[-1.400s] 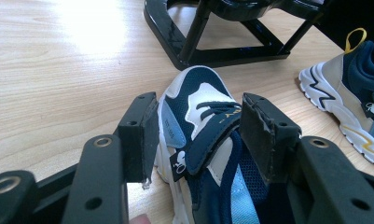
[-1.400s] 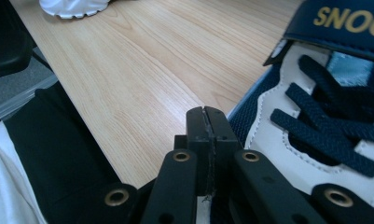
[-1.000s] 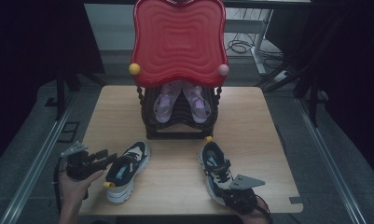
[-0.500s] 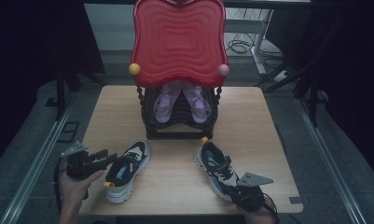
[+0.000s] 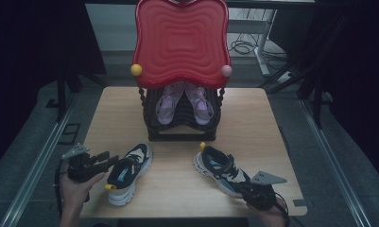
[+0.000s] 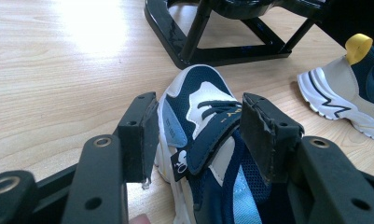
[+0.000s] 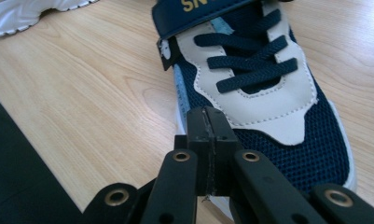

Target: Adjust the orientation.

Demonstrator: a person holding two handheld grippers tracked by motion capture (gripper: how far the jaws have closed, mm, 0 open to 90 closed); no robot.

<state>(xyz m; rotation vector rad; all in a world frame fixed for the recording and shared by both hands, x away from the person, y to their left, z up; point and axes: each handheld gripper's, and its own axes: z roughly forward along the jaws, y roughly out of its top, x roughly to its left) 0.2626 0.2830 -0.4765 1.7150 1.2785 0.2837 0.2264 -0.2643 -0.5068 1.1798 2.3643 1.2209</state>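
Two grippers: the left gripper [image 6: 198, 135] straddles the left sneaker [image 5: 127, 172] with jaws spread, the right gripper [image 7: 207, 154] pressed together at the toe of the right sneaker [image 5: 220, 169]. Two navy sneakers lie on the table [image 5: 177, 198] — lengthwise front-to-back, converging toward the rack [image 5: 182, 125], where two purple shoes [image 5: 183, 101] sit.

Dim high view, dark surroundings, glare on table [image 6: 96, 23], close fingers soft
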